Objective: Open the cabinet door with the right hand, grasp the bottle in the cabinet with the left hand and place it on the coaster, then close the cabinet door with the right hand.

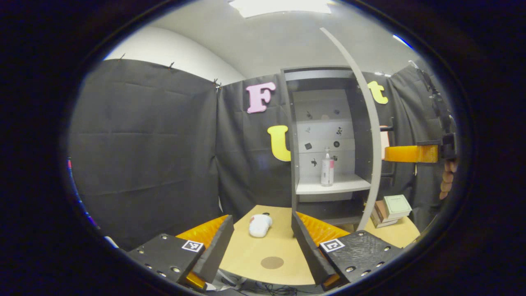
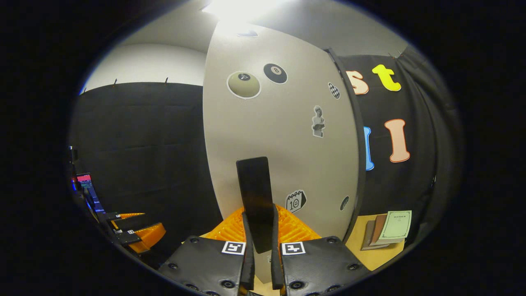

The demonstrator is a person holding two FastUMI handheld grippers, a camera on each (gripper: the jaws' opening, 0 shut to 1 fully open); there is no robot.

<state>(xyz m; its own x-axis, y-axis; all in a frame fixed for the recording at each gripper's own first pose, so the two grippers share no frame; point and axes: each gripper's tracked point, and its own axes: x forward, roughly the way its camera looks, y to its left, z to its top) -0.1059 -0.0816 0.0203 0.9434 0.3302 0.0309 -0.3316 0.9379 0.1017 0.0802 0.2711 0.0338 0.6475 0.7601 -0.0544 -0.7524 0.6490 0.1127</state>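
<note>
In the left gripper view, the left gripper (image 1: 263,242) hangs over the wooden table (image 1: 283,246) with its 2 fingers spread wide and nothing between them. Ahead of it and slightly right stands the cabinet (image 1: 289,135), open, and the bottle (image 1: 327,167) stands upright on a shelf (image 1: 333,185) inside, well beyond the fingertips. The round coaster (image 1: 272,262) lies on the table between the 2 fingers, close in. A small white object (image 1: 259,225) rests on the table just ahead of the left finger. The cabinet door (image 1: 370,135) is swung out, seen edge-on to the right of the bottle. Further right, the right gripper (image 1: 411,153) reaches toward the door's outer face, with a hand (image 1: 447,179) behind it. A stack of books (image 1: 390,209) lies on the table below.

In the right gripper view, the right gripper (image 2: 259,230) is closed tight on the door's dark handle (image 2: 255,193), both fingers pressing its sides. The door's stickered face (image 2: 283,135) rises directly ahead.
</note>
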